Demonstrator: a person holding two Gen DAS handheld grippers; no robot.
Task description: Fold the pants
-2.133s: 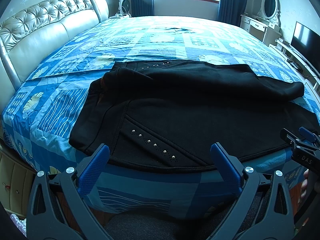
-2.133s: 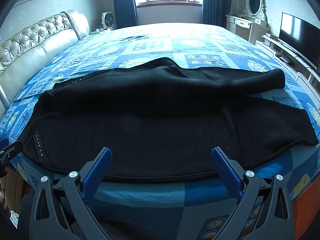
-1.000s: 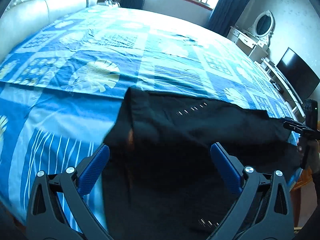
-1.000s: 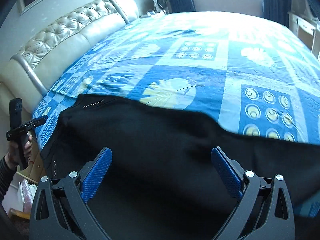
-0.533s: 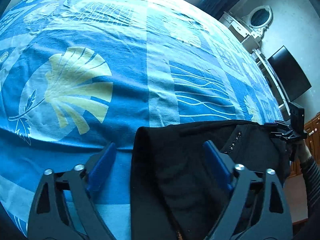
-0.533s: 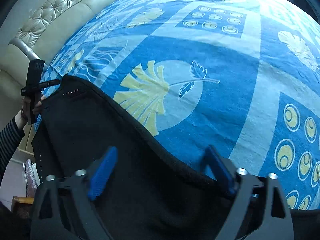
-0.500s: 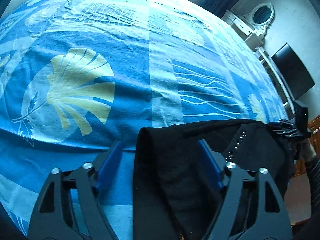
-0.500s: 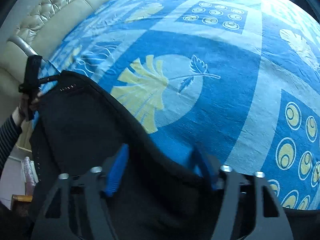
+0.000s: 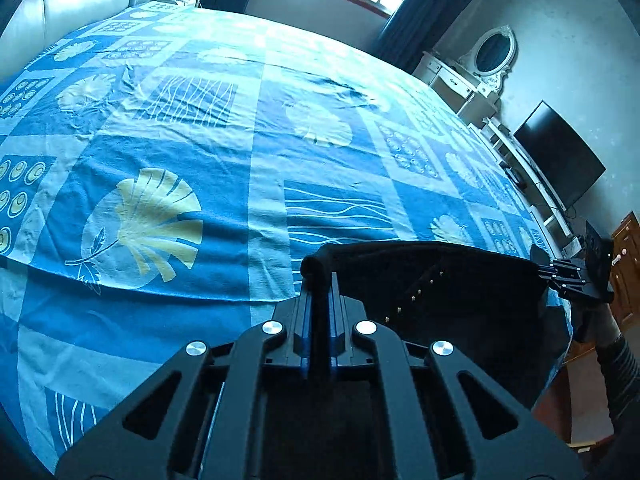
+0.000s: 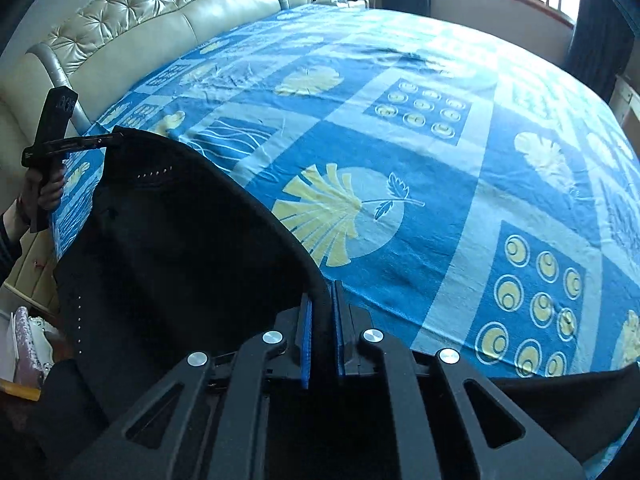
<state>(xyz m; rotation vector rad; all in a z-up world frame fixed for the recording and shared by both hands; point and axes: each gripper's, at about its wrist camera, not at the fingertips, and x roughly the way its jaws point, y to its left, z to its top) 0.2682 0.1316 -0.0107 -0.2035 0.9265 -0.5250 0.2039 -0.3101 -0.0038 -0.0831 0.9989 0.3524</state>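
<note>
The bed (image 9: 160,128), under a blue patterned sheet, fills both views, and the black pants (image 10: 168,240) lie along its near edge, part of them hanging over the side. They look soft, limp and fairly thick, with some weight to them, so they should drape and sag between two holds rather than keep a shape; the cloth seems matte, not slippery, and in no way fragile. The far edge is the sensible place to take hold, at two points well apart, so the span between stays taut enough to carry over in one sheet. That is where both tools are. The left gripper (image 9: 321,280) is clamped tight on a rolled corner of the pants, near a row of small studs (image 9: 414,292), pointing down at a slant toward the bed. The right gripper (image 10: 320,304) is likewise pinched shut on the pants' edge further along, tilted more steeply down at the bed. Each view shows the other tool at the far end of the cloth, a hand (image 10: 44,192) wrapped round its handle beside the bed.
</note>
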